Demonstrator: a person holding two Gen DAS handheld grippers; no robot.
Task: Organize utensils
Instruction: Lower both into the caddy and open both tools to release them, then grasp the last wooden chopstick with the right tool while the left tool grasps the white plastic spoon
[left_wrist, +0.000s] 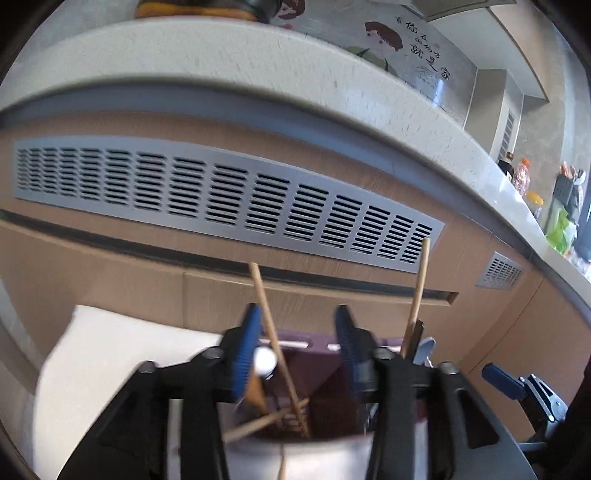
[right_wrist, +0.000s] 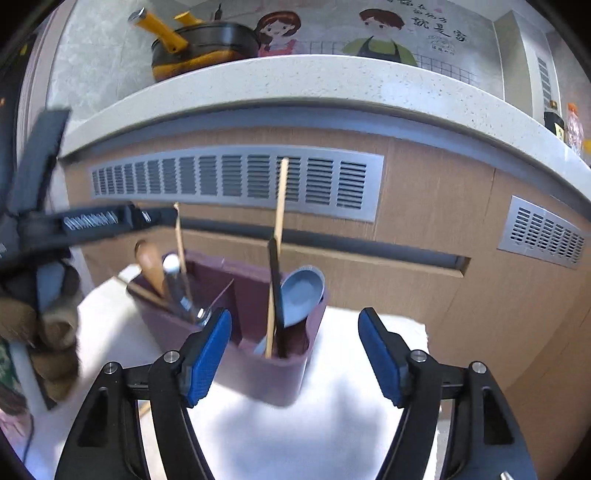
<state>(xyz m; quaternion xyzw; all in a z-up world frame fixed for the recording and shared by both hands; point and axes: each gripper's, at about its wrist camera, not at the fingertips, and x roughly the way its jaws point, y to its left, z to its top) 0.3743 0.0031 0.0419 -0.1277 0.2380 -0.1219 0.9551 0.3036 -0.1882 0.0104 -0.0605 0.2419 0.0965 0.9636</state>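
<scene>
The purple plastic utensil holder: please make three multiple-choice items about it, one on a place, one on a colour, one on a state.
1. Where does the purple plastic utensil holder stand?
A. on a white surface
B. on the grey countertop
C. inside a drawer

2. What colour is the round spoon in its right compartment?
A. red
B. blue-grey
C. yellow

3. How is the right gripper?
A. shut on a chopstick
B. shut, empty
C. open, empty

Key: 1 A, white surface lies under the holder; 2 B, its bowl looks blue-grey; 3 C, blue pads stand apart, nothing between them.
</scene>
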